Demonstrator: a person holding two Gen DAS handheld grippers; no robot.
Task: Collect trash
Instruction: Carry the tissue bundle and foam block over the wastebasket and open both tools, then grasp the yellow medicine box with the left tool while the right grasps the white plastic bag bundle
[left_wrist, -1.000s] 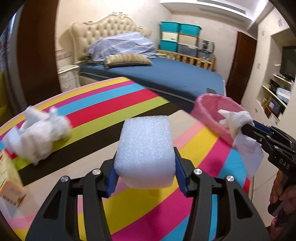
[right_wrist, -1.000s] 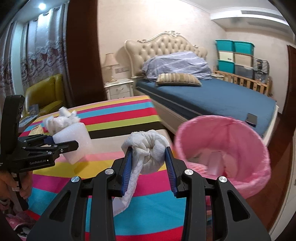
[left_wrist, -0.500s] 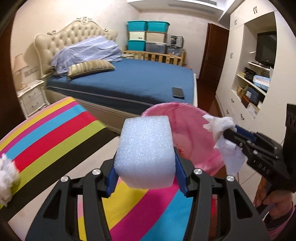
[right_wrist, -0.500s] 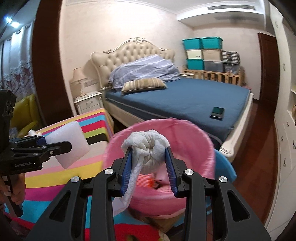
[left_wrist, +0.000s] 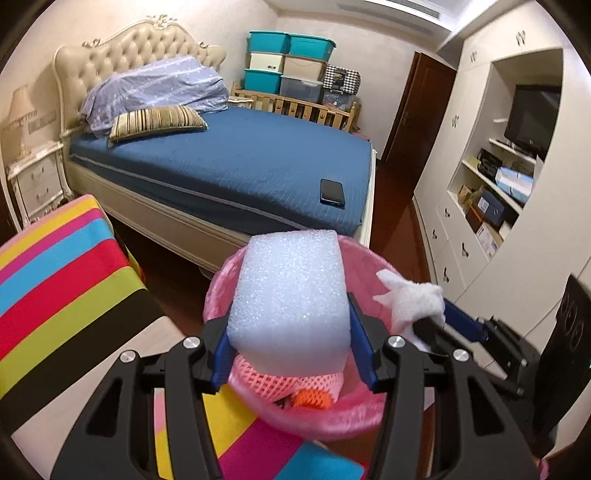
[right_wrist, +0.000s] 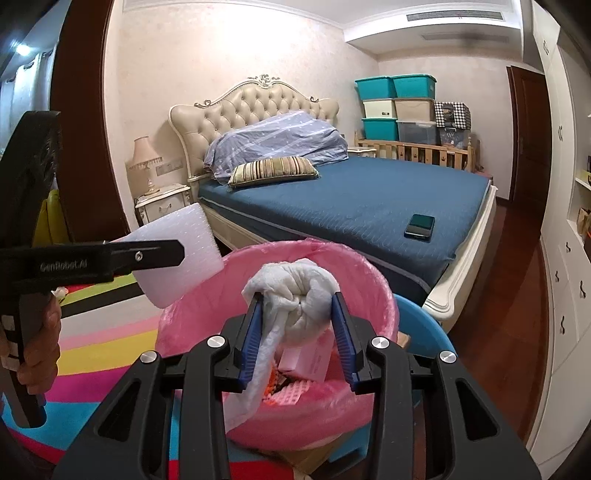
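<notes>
A blue-covered bed (left_wrist: 236, 162) with a tufted cream headboard (right_wrist: 255, 99) carries a striped pillow (left_wrist: 157, 120), a folded lilac duvet (right_wrist: 277, 142) and a dark phone (left_wrist: 332, 191). Teal storage boxes (left_wrist: 291, 61) stand behind it, a nightstand (right_wrist: 162, 205) with a lamp (right_wrist: 144, 162) beside it.

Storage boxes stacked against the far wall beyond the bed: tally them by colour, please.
Teal storage boxes: 3
Beige or cream storage boxes: 2
Clear grey storage box: 1
Total: 6
</notes>
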